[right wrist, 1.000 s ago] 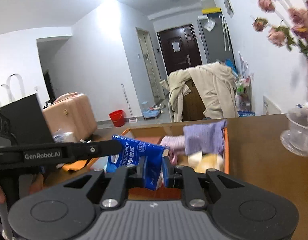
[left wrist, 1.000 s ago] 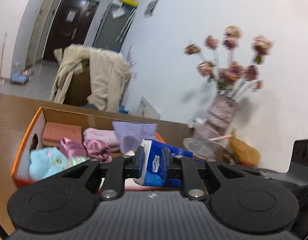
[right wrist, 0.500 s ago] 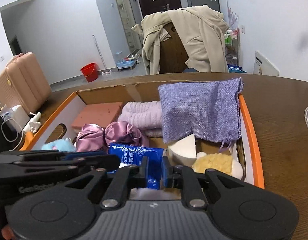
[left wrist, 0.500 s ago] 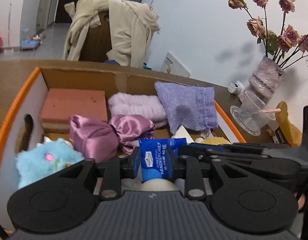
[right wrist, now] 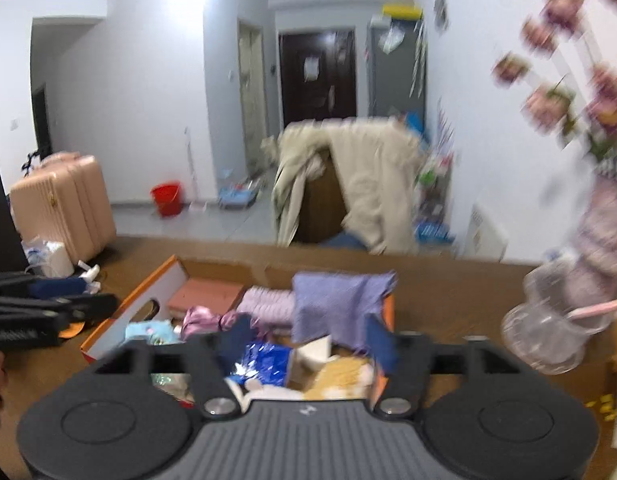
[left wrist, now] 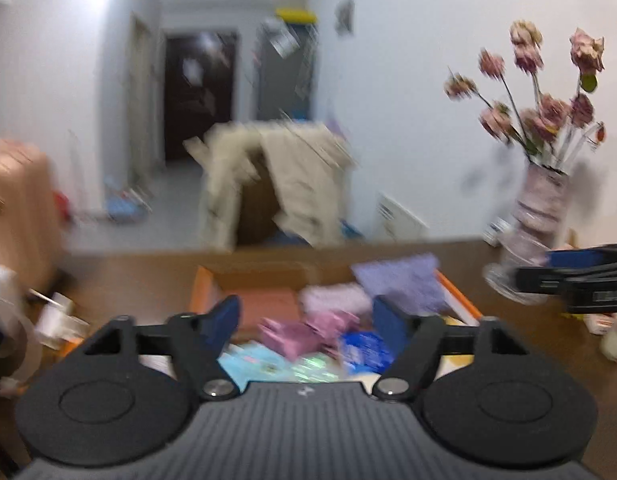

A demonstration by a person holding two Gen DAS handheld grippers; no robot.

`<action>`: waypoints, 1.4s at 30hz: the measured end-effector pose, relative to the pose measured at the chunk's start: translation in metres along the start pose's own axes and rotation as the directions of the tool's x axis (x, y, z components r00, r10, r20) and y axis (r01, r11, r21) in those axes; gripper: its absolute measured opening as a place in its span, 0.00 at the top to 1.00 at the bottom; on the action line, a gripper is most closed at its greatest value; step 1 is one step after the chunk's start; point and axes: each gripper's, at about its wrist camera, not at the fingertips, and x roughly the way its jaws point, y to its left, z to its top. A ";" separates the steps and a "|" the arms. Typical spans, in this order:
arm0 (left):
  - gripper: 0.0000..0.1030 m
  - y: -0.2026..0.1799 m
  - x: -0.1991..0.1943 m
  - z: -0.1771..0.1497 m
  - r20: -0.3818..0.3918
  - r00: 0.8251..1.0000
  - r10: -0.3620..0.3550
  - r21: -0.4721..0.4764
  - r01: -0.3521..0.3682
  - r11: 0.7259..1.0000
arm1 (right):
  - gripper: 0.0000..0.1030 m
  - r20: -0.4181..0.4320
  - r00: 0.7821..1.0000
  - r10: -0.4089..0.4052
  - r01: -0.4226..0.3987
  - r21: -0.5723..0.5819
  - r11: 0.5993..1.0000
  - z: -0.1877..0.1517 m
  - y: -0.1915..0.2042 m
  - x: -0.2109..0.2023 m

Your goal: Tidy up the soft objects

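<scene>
One box (right wrist: 164, 284) w/ one blue tissue pack (right wrist: 264, 360), one purple pouch (right wrist: 336, 304), two sponges (right wrist: 344, 374).

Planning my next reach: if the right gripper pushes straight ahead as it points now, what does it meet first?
Probably the purple cloth draped at the box's far end, beyond the open right gripper; blur makes depth uncertain.

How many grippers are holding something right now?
0. The left gripper and the right gripper are both open above the box; the tissue pack lies inside.
</scene>
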 end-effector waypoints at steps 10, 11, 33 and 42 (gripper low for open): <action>0.03 -0.011 -0.083 -0.036 0.244 0.962 0.121 0.007 -0.126 0.992 | 0.01 0.236 0.970 -0.066 0.073 -0.020 0.997 -0.051 0.010 -0.078; 0.03 -0.010 -0.087 -0.039 0.247 0.961 0.124 0.006 -0.130 0.992 | 0.01 0.246 0.967 -0.066 0.074 -0.022 0.997 -0.055 0.011 -0.083; 0.00 -0.007 -0.262 -0.202 0.176 0.951 0.253 -0.117 -0.235 0.965 | 0.00 0.251 0.968 -0.009 0.013 -0.011 1.000 -0.217 0.088 -0.219; 0.00 -0.018 -0.279 -0.225 0.169 0.956 0.239 -0.061 -0.231 0.971 | 0.00 0.128 0.991 0.029 -0.029 -0.003 1.000 -0.267 0.113 -0.244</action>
